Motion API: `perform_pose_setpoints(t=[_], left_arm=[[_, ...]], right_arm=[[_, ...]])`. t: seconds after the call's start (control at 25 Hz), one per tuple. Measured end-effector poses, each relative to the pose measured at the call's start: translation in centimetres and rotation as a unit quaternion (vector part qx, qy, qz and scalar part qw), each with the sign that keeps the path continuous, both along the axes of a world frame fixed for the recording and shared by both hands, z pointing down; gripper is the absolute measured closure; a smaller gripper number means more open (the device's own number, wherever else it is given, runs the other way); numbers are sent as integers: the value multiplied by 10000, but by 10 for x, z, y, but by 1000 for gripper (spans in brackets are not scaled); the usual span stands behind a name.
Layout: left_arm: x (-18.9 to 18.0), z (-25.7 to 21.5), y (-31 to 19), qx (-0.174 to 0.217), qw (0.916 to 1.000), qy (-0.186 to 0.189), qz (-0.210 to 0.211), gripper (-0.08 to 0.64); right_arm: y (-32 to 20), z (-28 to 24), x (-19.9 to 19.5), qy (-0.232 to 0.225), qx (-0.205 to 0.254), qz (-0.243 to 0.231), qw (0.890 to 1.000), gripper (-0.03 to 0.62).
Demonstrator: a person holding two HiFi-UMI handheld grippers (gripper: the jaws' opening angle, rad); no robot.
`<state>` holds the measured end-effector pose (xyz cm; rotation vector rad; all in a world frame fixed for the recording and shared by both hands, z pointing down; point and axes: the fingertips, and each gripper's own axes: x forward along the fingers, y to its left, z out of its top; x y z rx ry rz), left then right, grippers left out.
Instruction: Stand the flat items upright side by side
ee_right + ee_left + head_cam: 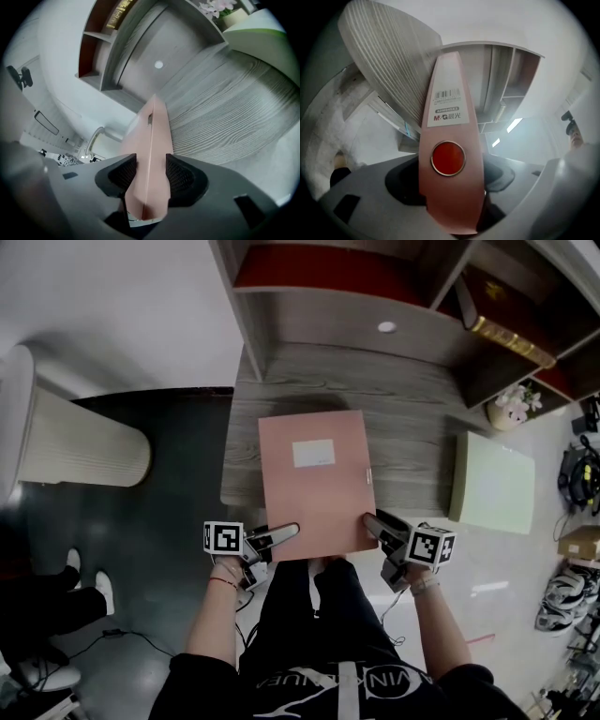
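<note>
A pink box folder [314, 484] with a white label lies face up over the wooden desk [412, 418], its near edge sticking out past the desk front. My left gripper [286, 532] grips its near left corner; in the left gripper view the spine [447, 122], with a barcode label and a red round button, fills the gap between the pads. My right gripper [370, 521] is shut on the near right corner; in the right gripper view both ribbed pads press the folder's thin edge [152, 140]. A pale green folder [492, 482] lies flat at the desk's right end.
Open shelves [328, 268] rise behind the desk. A small flower pot [511, 407] stands at the back right, beside the green folder [262, 42]. A white ribbed cylinder [75, 446] stands on the floor to the left. Another person's shoes [94, 587] are at the lower left.
</note>
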<state>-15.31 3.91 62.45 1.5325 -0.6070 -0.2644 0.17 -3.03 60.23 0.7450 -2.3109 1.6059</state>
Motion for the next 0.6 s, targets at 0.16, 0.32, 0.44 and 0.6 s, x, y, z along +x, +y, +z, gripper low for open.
perform_pose_setpoints(t=[0.16,0.32,0.44,0.6], left_arm=[[-10,1,5,111,9988,-474,-45,245],[-10,-13,2,238,9987,-426,-129,250],[-12,-25,-2,453,9976,-516,-89,253],[-13,-41,-11,748,9949,-672,27,253]], right_arm=[[6,2,2,69,6,-236,9997,396],[7,-4,-3,-58,2,-253,9997,397],[7,-9,-6,-140,45,-260,9996,399],[4,-15,-6,-172,126,-344,9992,400]])
